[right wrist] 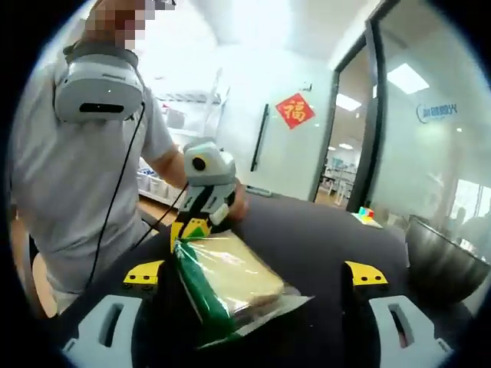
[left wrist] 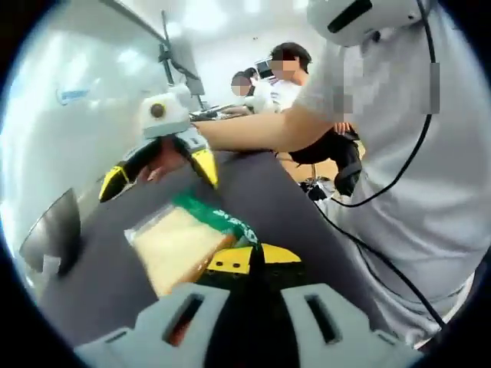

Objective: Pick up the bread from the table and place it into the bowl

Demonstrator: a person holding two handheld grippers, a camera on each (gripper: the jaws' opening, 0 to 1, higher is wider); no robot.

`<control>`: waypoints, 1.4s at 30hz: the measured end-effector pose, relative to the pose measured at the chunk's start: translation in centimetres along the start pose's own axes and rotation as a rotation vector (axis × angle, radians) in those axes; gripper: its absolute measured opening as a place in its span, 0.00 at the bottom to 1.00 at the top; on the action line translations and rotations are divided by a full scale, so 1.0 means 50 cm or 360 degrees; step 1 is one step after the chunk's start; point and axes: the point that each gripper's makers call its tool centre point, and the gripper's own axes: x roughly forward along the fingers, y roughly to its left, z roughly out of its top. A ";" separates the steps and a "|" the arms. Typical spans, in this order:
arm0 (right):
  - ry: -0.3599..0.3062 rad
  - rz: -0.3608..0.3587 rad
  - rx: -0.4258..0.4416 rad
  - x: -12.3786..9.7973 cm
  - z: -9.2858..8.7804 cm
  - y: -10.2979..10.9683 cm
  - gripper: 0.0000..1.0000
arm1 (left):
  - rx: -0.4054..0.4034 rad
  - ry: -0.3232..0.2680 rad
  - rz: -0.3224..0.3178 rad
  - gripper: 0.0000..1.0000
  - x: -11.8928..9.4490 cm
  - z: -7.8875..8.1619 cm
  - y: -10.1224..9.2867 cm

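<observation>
Dark tabletop (right wrist: 322,238), glass-walled office.

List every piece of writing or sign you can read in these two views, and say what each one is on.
"福": gold character on a red diamond sign stuck to the glass door.
Blue lettering on the glass wall: too blurred to read.
Blue mark on the white wall: too blurred to read.
Green band of the bread wrapper: white print, unreadable.

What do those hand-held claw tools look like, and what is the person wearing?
Each gripper has pale grey bodies with slotted jaws, black fingers and yellow tips: the left gripper and the right gripper. The person wears a light grey short-sleeved shirt and a white headset with a black cable.
</observation>
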 end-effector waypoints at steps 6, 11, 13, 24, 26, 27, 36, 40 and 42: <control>0.0136 0.0025 -0.0050 0.074 -0.047 0.010 0.86 | -0.0080 0.0016 0.0113 0.00 -0.045 -0.027 0.031; 0.0137 0.0004 0.0147 0.106 -0.067 -0.007 0.87 | -0.0118 0.0046 0.0256 0.00 -0.081 -0.056 0.068; 0.0121 0.0039 0.0202 0.115 -0.066 0.002 0.88 | -0.0137 0.0047 0.0280 0.00 -0.090 -0.066 0.075; 0.0253 -0.0002 0.0248 0.116 -0.103 -0.020 0.82 | -0.0177 0.0017 0.0358 0.00 -0.099 -0.083 0.106; 0.0254 -0.0019 0.0251 0.116 -0.103 -0.024 0.79 | -0.0184 0.0014 0.0379 0.00 -0.101 -0.087 0.112; 0.0254 -0.0039 0.0258 0.116 -0.103 -0.029 0.77 | -0.0208 0.0005 0.0395 0.00 -0.103 -0.089 0.116; 0.0268 -0.0139 0.0279 0.110 -0.107 -0.051 0.64 | -0.0231 0.0003 0.0461 0.00 -0.108 -0.094 0.128; 0.0282 -0.0167 0.0300 0.109 -0.108 -0.055 0.63 | -0.0233 0.0008 0.0483 0.00 -0.111 -0.094 0.134; 0.0285 -0.0189 0.0299 0.105 -0.107 -0.061 0.62 | -0.0223 0.0018 0.0506 0.00 -0.112 -0.094 0.141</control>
